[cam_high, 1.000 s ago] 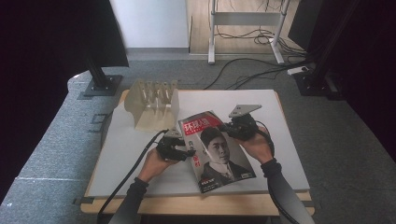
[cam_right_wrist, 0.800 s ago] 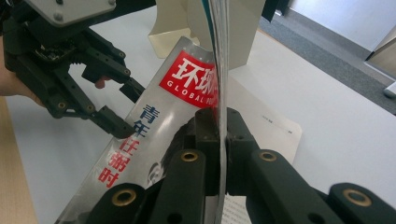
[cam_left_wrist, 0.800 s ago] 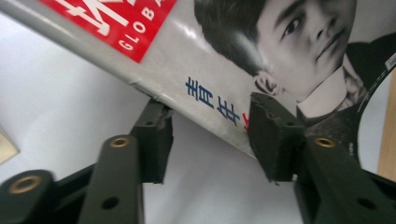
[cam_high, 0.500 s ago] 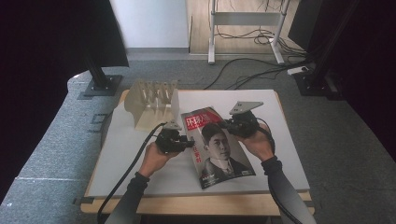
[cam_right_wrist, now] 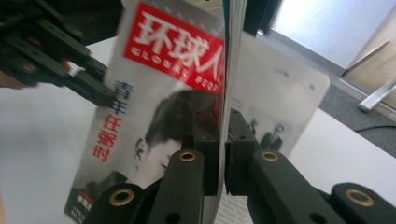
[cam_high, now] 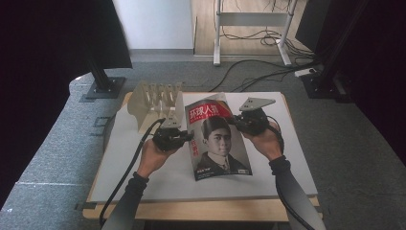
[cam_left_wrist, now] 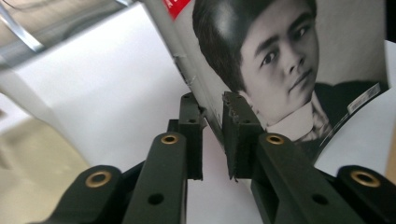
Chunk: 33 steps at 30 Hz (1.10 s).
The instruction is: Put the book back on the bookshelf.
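Between both tools, magazine [cam_high: 216, 139]: left tool [cam_left_wrist: 212, 123] pinching spine, right tool [cam_right_wrist: 223, 135] pinching page edge.

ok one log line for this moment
left tongs: shut on magazine spine | right tongs: shut on magazine's open edge | magazine: lifted off table

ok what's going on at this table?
A person is lifting a magazine off the white table with two hand-held grippers. The left hand-held gripper pinches the spine edge and the right hand-held gripper is clamped on the opposite, open edge. The top of the magazine is raised while its bottom edge looks close to the table. A slotted file rack stands just behind it.
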Motion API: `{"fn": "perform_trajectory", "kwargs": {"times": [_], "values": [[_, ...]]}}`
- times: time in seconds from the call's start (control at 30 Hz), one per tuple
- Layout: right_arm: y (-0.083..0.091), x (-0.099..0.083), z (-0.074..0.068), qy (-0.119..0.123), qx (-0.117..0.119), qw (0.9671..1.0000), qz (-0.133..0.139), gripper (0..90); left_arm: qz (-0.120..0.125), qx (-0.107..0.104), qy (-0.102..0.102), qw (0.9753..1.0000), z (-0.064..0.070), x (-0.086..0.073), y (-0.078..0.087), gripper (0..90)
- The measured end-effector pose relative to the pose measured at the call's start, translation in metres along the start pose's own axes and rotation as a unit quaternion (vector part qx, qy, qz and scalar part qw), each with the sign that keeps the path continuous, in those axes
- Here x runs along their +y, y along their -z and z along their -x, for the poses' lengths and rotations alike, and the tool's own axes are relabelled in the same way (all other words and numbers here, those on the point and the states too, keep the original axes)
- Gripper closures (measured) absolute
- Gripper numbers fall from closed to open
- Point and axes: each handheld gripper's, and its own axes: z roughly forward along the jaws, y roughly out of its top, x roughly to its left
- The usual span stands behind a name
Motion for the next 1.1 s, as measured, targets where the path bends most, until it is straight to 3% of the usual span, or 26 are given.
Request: {"fn": "perform_trajectory", "kwargs": {"times": [0.13, 0.33, 0.37, 0.43, 0.77, 0.93, 1.0, 1.1], "values": [[0.0, -0.001, 0.003, -0.001, -0.018, 0.9998, 0.013, 85.0, 0.03, 0.028, -0.02, 0.999, 0.002, 0.001, 0.012, 83.9], [0.007, -0.014, 0.006, -0.016, -0.013, 0.9995, 0.025, 85.4, 0.044, 0.013, -0.039, 0.9982, 0.016, -0.004, 0.022, 81.2], [0.014, -0.017, 0.004, -0.014, -0.008, 0.9995, 0.028, 85.4, 0.044, 0.01, -0.057, 0.9974, 0.021, -0.002, 0.024, 79.4], [0.021, -0.02, 0.001, -0.01, -0.004, 0.9994, 0.031, 85.3, 0.047, 0.011, -0.069, 0.9965, 0.024, 0.003, 0.024, 76.3], [0.033, -0.026, -0.003, -0.001, 0.009, 0.9994, 0.034, 84.7, 0.056, -0.001, -0.068, 0.9962, 0.023, 0.038, 0.022, 73.9], [0.033, -0.028, -0.002, -0.002, 0.011, 0.9993, 0.036, 84.1, 0.027, -0.011, -0.068, 0.9973, 0.023, 0.051, 0.018, 71.4], [0.033, -0.028, -0.002, -0.002, 0.011, 0.9994, 0.034, 83.4, 0.015, -0.007, -0.071, 0.9974, 0.023, 0.053, 0.017, 77.3], [0.032, -0.03, -0.001, 0.0, 0.002, 0.9998, 0.022, 80.7, -0.004, -0.038, -0.063, 0.9973, 0.017, 0.054, 0.02, 84.3]]}}
